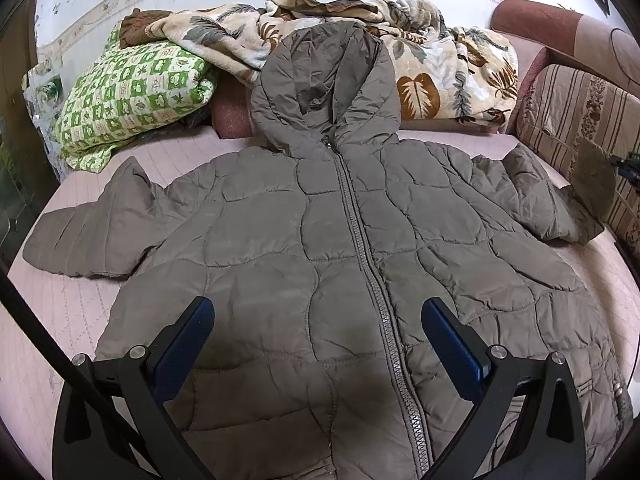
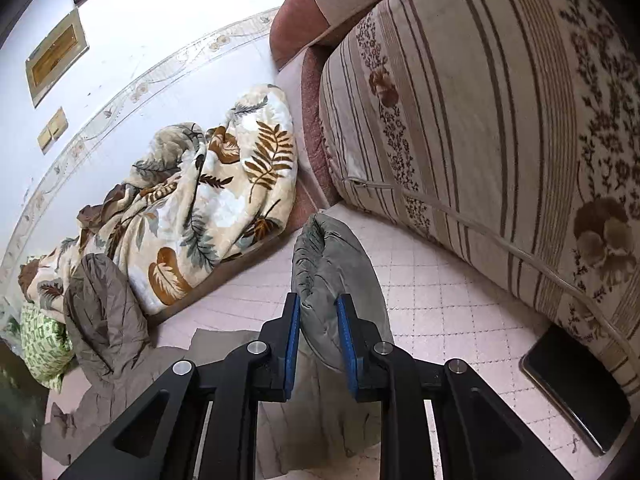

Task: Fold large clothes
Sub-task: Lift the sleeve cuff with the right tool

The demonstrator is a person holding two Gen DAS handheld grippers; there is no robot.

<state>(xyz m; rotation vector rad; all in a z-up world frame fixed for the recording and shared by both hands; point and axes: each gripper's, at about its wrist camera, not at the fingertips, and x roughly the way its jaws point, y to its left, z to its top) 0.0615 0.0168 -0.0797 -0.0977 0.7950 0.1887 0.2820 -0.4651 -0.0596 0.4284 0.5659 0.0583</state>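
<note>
right wrist view is showing the right gripper (image 2: 318,316) pinching the puffy jacket (image 1: 320,240)'s soft, springy sleeve cuff (image 2: 336,264) beside the striped cushion (image 2: 480,120), while the left gripper (image 1: 318,344) is hovering unclenched over the light, bulky jacket.

A bed covered in a pale pink quilted sheet (image 1: 80,300) is carrying everything here. A grey-brown hooded puffer jacket (image 1: 320,240) is lying spread flat and zipped across it, sleeves out to either side. A green-and-white patterned pillow (image 1: 132,96) and a crumpled cream leaf-print blanket (image 1: 440,76) are sitting along the far edge by the wall. A striped floral cushion (image 2: 480,120) is resting along one side, with a black phone (image 2: 576,396) lying flat on the sheet just beside it.
</note>
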